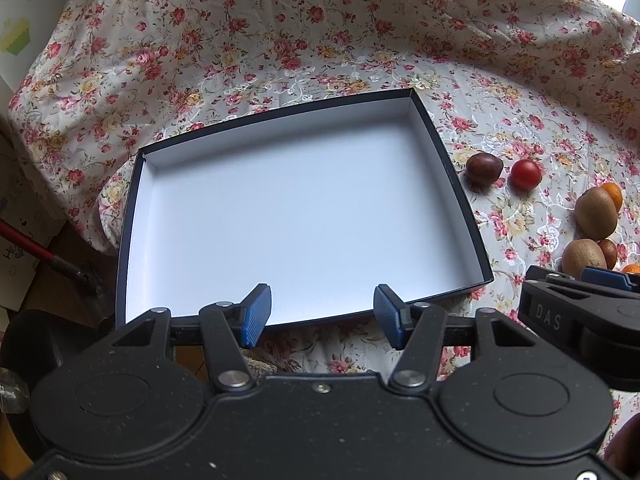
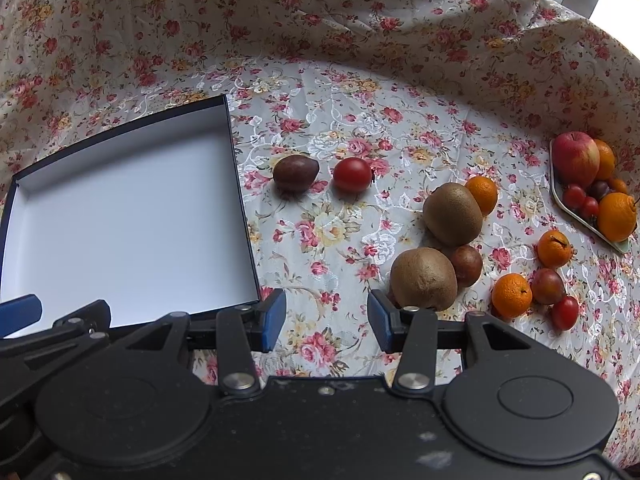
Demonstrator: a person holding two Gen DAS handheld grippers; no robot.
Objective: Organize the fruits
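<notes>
A shallow box (image 1: pixel 476 248) with dark walls and a white floor lies empty on the floral cloth; it also shows at the left of the right wrist view (image 2: pixel 240 184). My left gripper (image 1: pixel 318 316) is open and empty over the box's near edge. My right gripper (image 2: pixel 326 320) is open and empty above the cloth, just right of the box. Loose fruit lies to the right: a dark plum (image 2: pixel 296 173), a red tomato (image 2: pixel 353 175), two kiwis (image 2: pixel 453 214) (image 2: pixel 424 279), several small oranges (image 2: pixel 512 295) and more plums and tomatoes.
A small tray (image 2: pixel 558 196) at the far right holds an apple (image 2: pixel 576 158), oranges and tomatoes. The floral cloth rises in folds behind. At the left, off the cloth, a red-handled tool (image 1: pixel 28 240) lies by cardboard.
</notes>
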